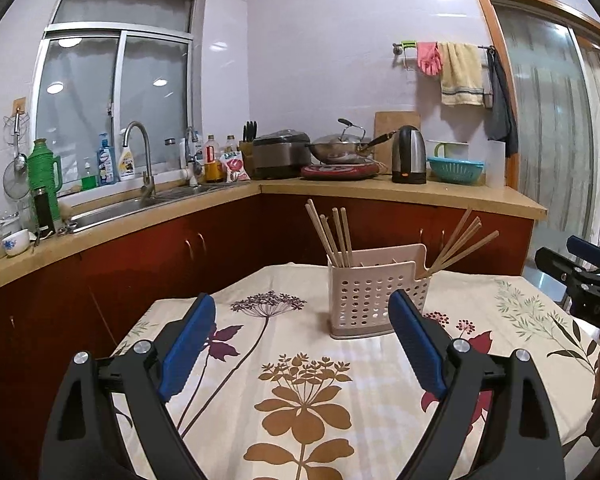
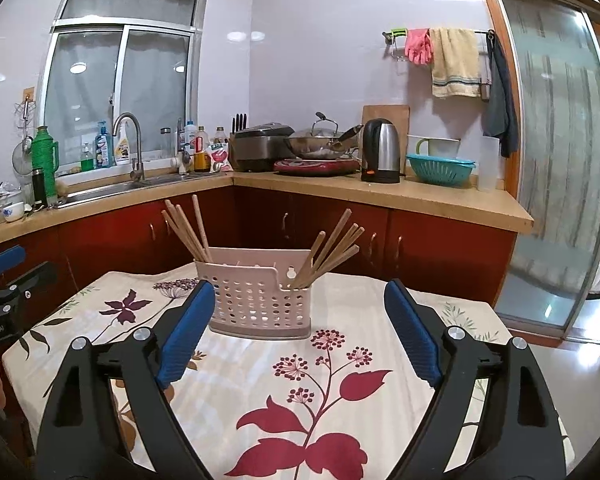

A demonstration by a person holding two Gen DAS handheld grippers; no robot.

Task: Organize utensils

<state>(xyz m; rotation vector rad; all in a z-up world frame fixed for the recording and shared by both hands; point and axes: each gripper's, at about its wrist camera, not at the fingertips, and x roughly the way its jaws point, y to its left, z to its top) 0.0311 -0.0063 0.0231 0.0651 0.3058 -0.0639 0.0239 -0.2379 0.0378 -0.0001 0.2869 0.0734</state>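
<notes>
Chopsticks point(image 1: 332, 236) stand in two bunches in the perforated holder point(image 1: 374, 300) mid-bench point(image 1: 300, 380), none lying loose, so sorting looks finished or unstarted. Left gripper point(image 1: 302, 344) and right gripper point(image 2: 300, 340) hover with jaws apart, empty. Right view alone shows the holder's hanging hole, at 12 o'clock.

A perforated pale pink holder point(image 1: 374, 300) is stood upright. Wooden chopsticks point(image 1: 332, 236) are leaned in its left end, more chopsticks point(image 1: 460, 244) in its right.
</notes>
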